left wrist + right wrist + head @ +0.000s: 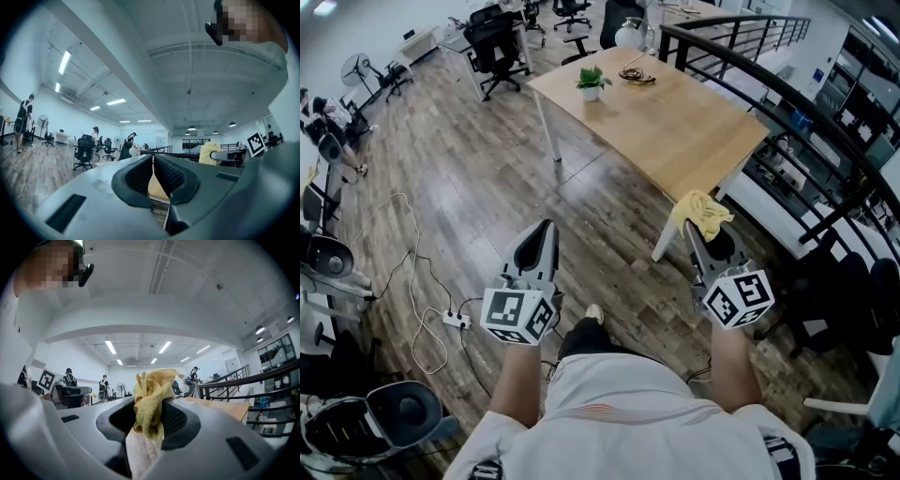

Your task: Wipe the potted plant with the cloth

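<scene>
Both forearms held forward — left gripper [546, 228] closed and empty, right gripper [693, 231] clamping the cloth [703, 212].

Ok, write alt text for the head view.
Seen from above, a person holds two claws: the right claw grips a yellow cloth, the left claw is shut and empty. Ahead stands a wooden table with a small potted plant on it.
</scene>
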Demonstrator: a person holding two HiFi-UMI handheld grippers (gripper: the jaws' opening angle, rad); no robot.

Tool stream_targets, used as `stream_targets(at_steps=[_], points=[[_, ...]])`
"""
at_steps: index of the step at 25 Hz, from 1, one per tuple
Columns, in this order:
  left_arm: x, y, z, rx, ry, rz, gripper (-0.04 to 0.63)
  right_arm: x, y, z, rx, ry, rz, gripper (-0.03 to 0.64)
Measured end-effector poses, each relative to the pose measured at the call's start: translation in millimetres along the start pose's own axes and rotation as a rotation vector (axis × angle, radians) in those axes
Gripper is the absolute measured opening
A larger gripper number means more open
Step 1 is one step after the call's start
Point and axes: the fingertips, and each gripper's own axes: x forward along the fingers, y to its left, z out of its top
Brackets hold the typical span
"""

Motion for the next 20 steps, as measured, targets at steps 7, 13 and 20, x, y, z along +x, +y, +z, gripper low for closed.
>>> stream_targets(at_steps=[7,13,20], points=[[57,16,-12,-0.006,0.004,-0.041,0.021,38,-28,-5,-0.002,-0.009,-0.016,0.189],[120,60,-15,-0.005,0.027,-0.059,0.021,106,-51,-17,0.005,0.036,-0.037,0.189],[212,142,-4,0.009,0.046,-0.071,0.021,228,-82,-17,0.043,0.054,-0.054,0.189]])
